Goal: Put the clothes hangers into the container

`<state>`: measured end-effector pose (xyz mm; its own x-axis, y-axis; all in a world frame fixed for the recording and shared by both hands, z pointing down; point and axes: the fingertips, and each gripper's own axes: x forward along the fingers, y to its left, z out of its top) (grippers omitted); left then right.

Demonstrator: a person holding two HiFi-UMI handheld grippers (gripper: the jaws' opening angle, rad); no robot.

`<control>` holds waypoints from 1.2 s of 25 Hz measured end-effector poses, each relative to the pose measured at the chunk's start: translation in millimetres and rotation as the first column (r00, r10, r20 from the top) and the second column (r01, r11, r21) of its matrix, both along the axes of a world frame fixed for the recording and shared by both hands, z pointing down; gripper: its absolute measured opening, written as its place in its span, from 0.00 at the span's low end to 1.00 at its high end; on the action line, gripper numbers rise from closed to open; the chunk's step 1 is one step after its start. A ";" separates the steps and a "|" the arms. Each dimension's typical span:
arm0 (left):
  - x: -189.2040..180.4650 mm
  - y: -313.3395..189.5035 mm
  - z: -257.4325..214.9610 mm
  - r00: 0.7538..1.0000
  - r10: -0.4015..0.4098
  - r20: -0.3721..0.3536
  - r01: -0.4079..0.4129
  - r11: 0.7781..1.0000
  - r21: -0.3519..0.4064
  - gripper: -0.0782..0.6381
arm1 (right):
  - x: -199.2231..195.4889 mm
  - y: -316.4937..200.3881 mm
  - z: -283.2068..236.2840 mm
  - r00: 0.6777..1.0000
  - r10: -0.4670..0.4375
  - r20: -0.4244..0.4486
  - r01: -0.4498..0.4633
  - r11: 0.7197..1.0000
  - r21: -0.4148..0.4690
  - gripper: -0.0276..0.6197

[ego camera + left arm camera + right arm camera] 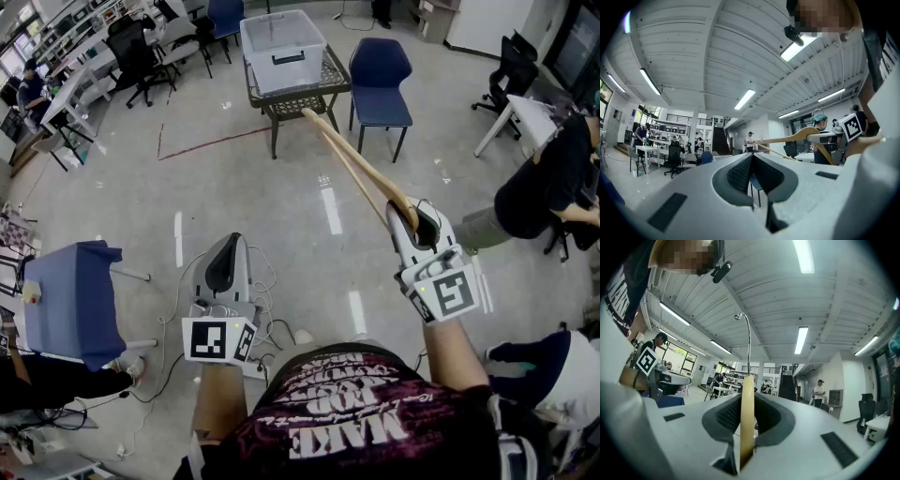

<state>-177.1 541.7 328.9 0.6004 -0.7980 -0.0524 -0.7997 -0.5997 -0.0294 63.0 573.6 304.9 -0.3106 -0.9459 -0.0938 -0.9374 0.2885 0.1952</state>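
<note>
A: Position of the pale wooden clothes hanger with metal hook (356,164)?
B: Clamped edge-on between the jaws of the right gripper (412,212); held in the air; far end directed toward the clear plastic container (281,49) on the dark lattice table (334,81).
A: Left gripper (230,247)?
B: Jaws pressed together; nothing between them.
</note>
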 end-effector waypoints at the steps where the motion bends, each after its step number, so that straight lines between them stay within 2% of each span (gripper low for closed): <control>1: -4.8 -4.5 1.8 1.000 0.010 0.003 -0.010 1.000 -0.002 0.12 | -8.6 -3.1 -1.1 1.000 -0.005 -0.005 0.005 1.000 0.002 0.14; 7: -30.5 -18.9 7.6 0.999 0.051 -0.001 -0.051 0.999 -0.009 0.12 | -49.6 -8.9 -3.1 1.000 -0.026 -0.001 0.026 1.000 -0.009 0.14; 12: -45.4 -22.8 3.8 0.998 0.051 -0.028 -0.051 0.999 0.009 0.12 | -71.4 -11.6 -3.3 0.999 -0.048 0.003 0.048 0.999 -0.013 0.14; 15: -40.6 -34.8 -3.7 0.998 0.059 -0.008 -0.058 0.997 0.051 0.12 | -80.1 -27.7 2.1 0.997 -0.072 0.040 0.072 0.997 -0.016 0.14; 18: -25.8 -48.7 -8.7 0.994 0.096 0.054 -0.101 0.991 0.091 0.12 | -91.5 -57.1 16.8 0.994 -0.089 0.057 0.092 0.994 -0.057 0.14; 20: -21.4 -62.0 -8.1 0.994 0.101 0.041 -0.104 0.991 0.090 0.12 | -98.7 -74.9 14.4 0.993 -0.103 0.060 0.105 0.994 -0.036 0.14; 23: -13.9 -82.4 -2.4 0.996 0.085 -0.017 -0.084 0.996 0.043 0.12 | -95.8 -94.3 4.0 0.993 -0.086 0.082 0.085 0.996 0.007 0.14; 27: -2.4 -89.7 4.7 0.996 0.091 0.010 -0.091 0.995 0.041 0.12 | -77.9 -98.1 9.1 0.995 -0.072 0.064 0.072 0.997 -0.003 0.14; 30: -7.9 -105.6 14.8 0.997 0.082 0.003 -0.082 0.996 0.018 0.12 | -64.1 -106.7 18.4 0.995 -0.053 0.088 0.054 0.998 -0.014 0.14</control>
